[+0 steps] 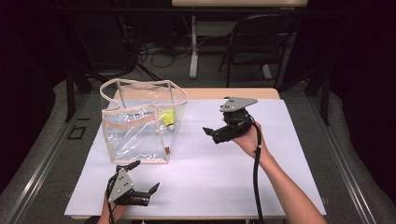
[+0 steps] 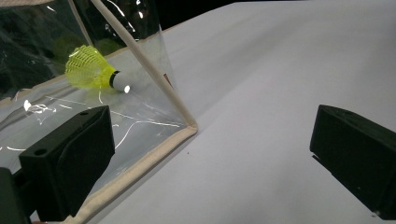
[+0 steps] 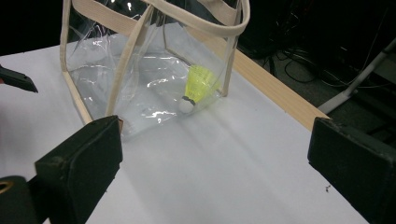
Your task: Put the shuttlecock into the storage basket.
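a: dim room, dark floor, a black chair (image 1: 261,42) and a tangle of cables (image 1: 159,51) behind a wooden table (image 1: 233,93) covered with a white sheet (image 1: 210,177).

b: what stands on the sheet?

a: a clear plastic bag (image 1: 135,135) with beige trim, upright on the left half, its mouth open to the top. inside it lies a yellow shuttlecock (image 1: 167,118), against the bag's right wall near the far corner, its white cork tip pointing down toward the sheet.

b: and the tools?

a: the left gripper (image 1: 140,178) sits low at the near edge, just in front of the bag's near right corner, jaws spread wide with nothing between them. in the left gripper view the bag's bottom corner (image 2: 190,128) lies between the two jaws but farther ahead, untouched.

b: the right one?

a: the right gripper (image 1: 211,133) is held above the middle of the sheet, right of the bag and apart from it, aimed leftward at it. its jaws also stand wide apart, empty. in the right gripper view the shuttlecock (image 3: 196,86) shows through the clear wall, resting on the bag's floor.
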A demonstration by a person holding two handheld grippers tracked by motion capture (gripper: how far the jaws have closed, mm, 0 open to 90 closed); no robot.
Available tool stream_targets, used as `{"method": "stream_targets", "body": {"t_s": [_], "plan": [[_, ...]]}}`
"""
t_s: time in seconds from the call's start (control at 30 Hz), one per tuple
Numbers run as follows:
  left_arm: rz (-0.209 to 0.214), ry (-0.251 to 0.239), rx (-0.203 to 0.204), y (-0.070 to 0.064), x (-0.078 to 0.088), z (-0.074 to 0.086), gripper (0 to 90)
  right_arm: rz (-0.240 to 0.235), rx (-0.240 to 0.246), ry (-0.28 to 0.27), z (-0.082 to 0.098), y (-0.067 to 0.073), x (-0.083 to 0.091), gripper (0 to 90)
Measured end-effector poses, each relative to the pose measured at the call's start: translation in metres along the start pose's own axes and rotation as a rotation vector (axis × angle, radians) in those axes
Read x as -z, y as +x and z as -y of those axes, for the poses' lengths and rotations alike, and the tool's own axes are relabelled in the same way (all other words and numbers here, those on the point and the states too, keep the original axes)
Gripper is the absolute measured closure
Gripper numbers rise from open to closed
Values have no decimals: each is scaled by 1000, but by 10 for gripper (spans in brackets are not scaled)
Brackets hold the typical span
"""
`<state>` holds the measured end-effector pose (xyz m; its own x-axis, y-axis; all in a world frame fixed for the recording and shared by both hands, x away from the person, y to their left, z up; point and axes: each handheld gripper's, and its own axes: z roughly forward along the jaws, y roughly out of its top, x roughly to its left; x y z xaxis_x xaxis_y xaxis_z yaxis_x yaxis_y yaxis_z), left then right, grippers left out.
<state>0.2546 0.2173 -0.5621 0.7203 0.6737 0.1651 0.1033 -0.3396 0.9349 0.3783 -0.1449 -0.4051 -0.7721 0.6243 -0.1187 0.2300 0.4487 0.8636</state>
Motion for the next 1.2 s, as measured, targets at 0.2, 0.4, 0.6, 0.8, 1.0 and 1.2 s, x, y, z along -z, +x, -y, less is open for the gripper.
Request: {"method": "stream_targets", "body": {"t_s": [0.2, 0.4, 0.6, 0.8, 1.0, 1.2], "plan": [[0, 1, 3, 0, -1, 0, 0, 18, -14, -12, 17, -1, 8, 27], [-1, 1, 1, -1, -1, 0, 0, 38, -21, -12, 35, -1, 16, 26], [-1, 2, -2, -1, -1, 0, 0, 50, -36, -18, 52, 1, 23, 26], [0, 3, -2, -1, -1, 0, 0, 59, -51, -13, 71, 5, 26, 25], [0, 4, -3, -1, -1, 0, 0, 68, -62, -19, 85, 10, 30, 25], [1, 4, -3, -1, -1, 0, 0, 73, -75, -22, 101, 15, 33, 23]]}}
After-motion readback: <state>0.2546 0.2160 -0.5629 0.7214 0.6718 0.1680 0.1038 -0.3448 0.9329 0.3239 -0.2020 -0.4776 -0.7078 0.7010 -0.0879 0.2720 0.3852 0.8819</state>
